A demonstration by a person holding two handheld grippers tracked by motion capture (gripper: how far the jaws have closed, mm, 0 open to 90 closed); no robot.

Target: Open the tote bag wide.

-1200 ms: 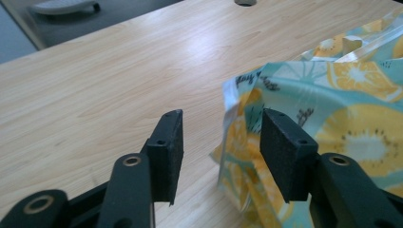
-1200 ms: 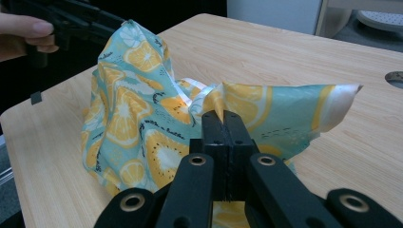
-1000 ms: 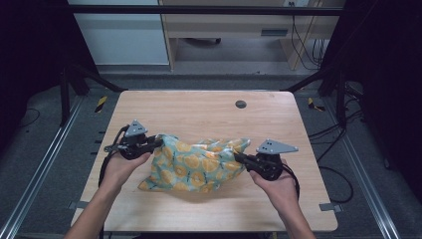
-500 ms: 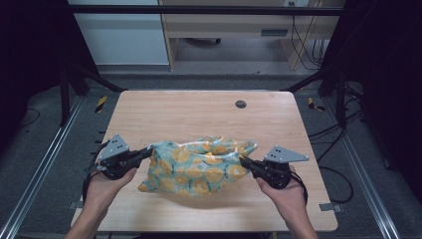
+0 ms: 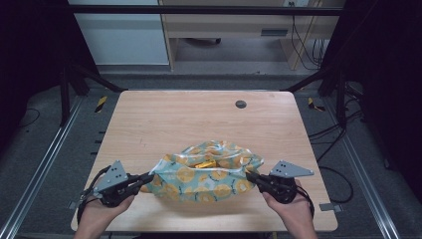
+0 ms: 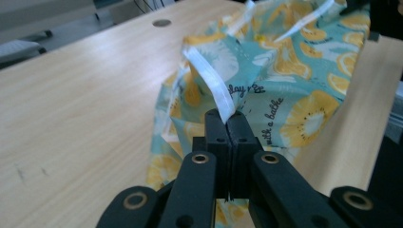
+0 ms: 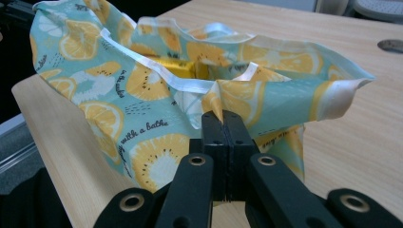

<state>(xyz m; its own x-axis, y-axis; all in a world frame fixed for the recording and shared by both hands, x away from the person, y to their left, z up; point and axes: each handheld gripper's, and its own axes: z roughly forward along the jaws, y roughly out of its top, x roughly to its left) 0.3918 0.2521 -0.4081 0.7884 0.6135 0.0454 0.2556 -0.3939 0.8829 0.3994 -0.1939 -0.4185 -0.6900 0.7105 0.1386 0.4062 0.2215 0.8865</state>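
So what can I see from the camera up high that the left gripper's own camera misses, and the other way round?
High view alone: both hands, the right gripper pinching the bag's far side, a yellow thing inside. Left gripper view alone: the shut jaws clamping the white hem, and script printed on the fabric. Both: the lemon-print bag, the wooden table and its round dark hole.
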